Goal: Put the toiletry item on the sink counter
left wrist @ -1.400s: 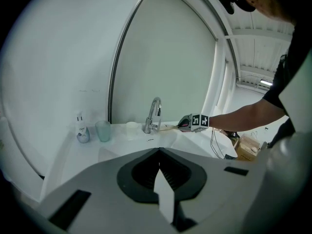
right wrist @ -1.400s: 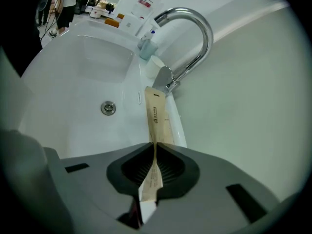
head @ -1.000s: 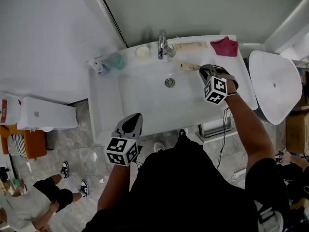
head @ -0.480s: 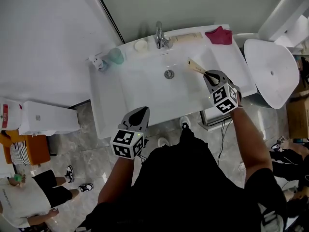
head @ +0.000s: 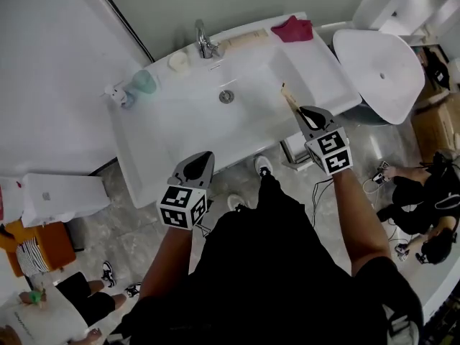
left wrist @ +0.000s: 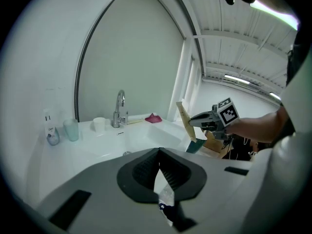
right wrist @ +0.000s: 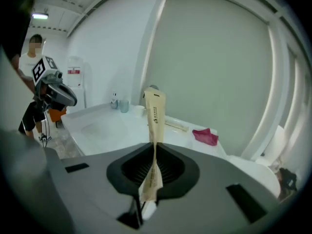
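over the sink counter, head view, the right gripper angled down, clamped on a flat beige toiletry packet held above the basin's right rim. left gripper view: the left gripper had its jaws together; a teal cup stood by the wall. right gripper view: the papery packet rose upright.

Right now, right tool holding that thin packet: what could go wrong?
Right tool pinches the thin tan packet with a long part sticking past its tips; that could flex or slip out.
It is at the sink's front rim; released here it may land in the basin or on the floor.
Left tool is shut on a white sachet, so it cannot catch.
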`<act>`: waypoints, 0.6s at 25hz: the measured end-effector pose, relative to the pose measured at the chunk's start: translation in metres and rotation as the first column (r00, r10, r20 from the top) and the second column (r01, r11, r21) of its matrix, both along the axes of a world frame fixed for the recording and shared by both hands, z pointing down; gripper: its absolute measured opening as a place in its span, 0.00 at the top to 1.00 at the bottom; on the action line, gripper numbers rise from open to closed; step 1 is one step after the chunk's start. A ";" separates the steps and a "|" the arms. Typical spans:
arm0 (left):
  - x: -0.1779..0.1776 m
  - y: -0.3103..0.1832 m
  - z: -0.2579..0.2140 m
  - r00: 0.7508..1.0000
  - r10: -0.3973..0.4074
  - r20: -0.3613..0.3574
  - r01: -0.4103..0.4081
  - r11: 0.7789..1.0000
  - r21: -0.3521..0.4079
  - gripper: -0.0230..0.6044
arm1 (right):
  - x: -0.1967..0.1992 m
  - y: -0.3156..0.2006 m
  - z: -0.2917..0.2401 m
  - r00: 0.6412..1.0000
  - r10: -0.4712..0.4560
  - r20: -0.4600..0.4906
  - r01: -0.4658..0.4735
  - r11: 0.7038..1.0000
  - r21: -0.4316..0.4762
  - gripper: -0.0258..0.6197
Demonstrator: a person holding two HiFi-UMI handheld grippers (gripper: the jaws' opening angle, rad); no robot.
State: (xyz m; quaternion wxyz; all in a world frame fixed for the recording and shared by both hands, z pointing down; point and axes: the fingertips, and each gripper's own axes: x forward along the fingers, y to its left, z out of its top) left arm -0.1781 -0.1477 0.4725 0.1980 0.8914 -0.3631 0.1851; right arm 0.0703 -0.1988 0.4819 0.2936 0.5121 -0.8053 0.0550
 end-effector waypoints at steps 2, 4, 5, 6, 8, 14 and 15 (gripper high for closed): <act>0.009 0.002 0.004 1.000 0.028 -0.002 -0.028 1.000 -0.004 0.96 | 0.010 0.016 0.003 0.997 0.050 0.050 -0.049 0.999 -0.018 0.93; 0.019 0.006 0.006 0.998 0.057 -0.003 -0.057 0.998 -0.007 0.96 | 0.021 0.034 0.007 0.990 0.100 0.095 -0.096 0.995 -0.038 0.93; 0.025 0.008 0.007 0.997 0.071 -0.004 -0.071 0.997 -0.008 0.96 | 0.027 0.042 0.009 0.986 0.122 0.112 -0.117 0.992 -0.049 0.93; 0.031 0.010 0.008 0.996 0.086 -0.005 -0.086 0.996 -0.009 0.96 | 0.034 0.050 0.012 0.983 0.141 0.120 -0.134 0.989 -0.059 0.93; 0.044 0.013 0.008 0.994 0.112 -0.006 -0.112 0.994 -0.009 0.96 | 0.046 0.063 0.019 0.981 0.164 0.106 -0.157 0.985 -0.076 0.93; 0.067 0.018 0.011 0.992 0.128 -0.001 -0.128 0.992 -0.011 0.96 | 0.074 0.091 0.052 0.990 0.143 0.004 -0.142 0.982 -0.121 0.93; 0.070 0.018 0.012 0.993 0.121 0.001 -0.121 0.993 -0.012 0.96 | 0.078 0.093 0.058 0.991 0.132 -0.007 -0.132 0.983 -0.131 0.93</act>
